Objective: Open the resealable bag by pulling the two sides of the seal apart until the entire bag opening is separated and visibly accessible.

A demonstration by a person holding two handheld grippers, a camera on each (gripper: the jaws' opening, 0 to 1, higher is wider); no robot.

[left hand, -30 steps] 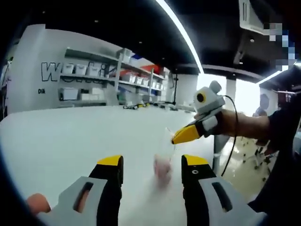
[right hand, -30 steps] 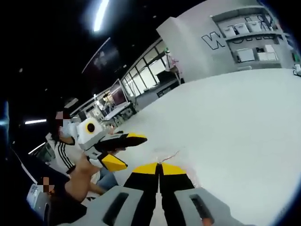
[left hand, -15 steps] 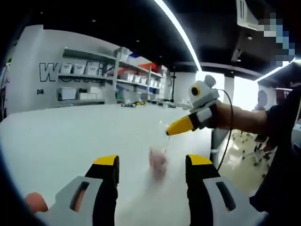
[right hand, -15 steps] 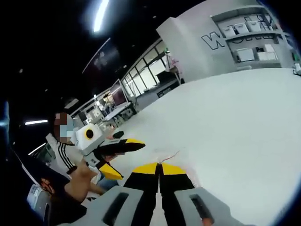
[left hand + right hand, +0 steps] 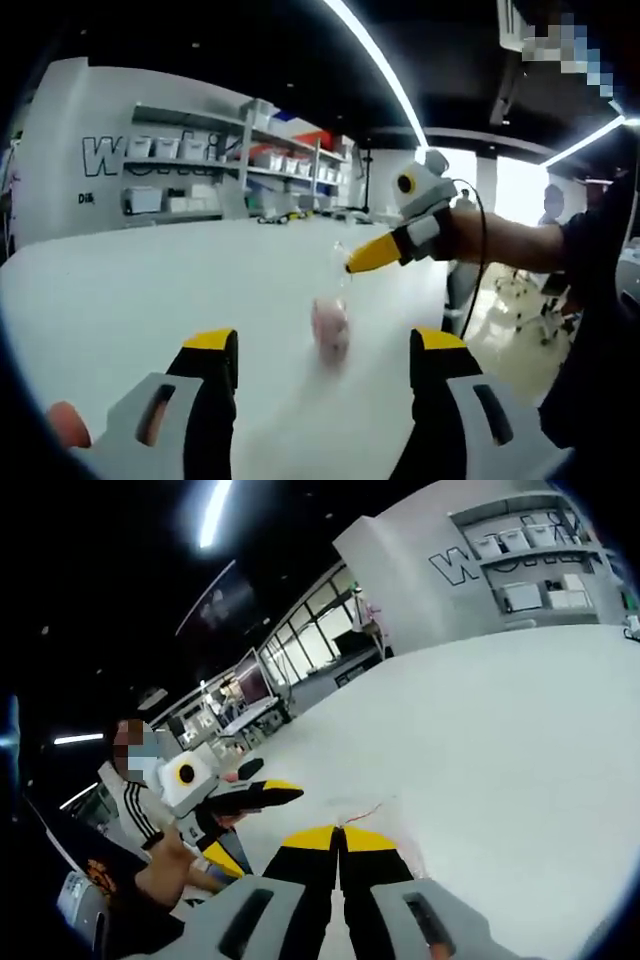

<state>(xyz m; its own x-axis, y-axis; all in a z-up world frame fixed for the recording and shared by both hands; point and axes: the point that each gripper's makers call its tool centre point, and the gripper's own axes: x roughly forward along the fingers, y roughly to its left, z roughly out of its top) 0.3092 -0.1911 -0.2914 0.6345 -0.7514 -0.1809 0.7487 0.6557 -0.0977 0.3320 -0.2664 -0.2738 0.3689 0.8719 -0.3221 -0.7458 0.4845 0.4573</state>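
In the left gripper view, the left gripper (image 5: 322, 345) with two black jaws and yellow tips rises from the bottom, and its two jaws stand wide apart with nothing between them. Just past them, one clear plastic resealable bag (image 5: 331, 325) hangs above the big white table (image 5: 130, 290), with one blurry pink lump inside it. The top edge of the bag is pinched by the right gripper (image 5: 356, 265), the other black and yellow tool, which comes in from the right on a person's bare arm (image 5: 505, 243). In the right gripper view, that gripper's two jaws are pressed tight together, and a thin bit of the clear bag (image 5: 362, 809) with a red line pokes out at their tips. To the left there, the left gripper (image 5: 250, 825) shows with its two jaws spread apart, one above the other. Behind it sits one person in a white top with black stripes (image 5: 130, 790). Far back in the left gripper view, long grey wall shelves (image 5: 215, 160) hold many white boxes, and one long bright ceiling light (image 5: 375, 65) runs overhead.
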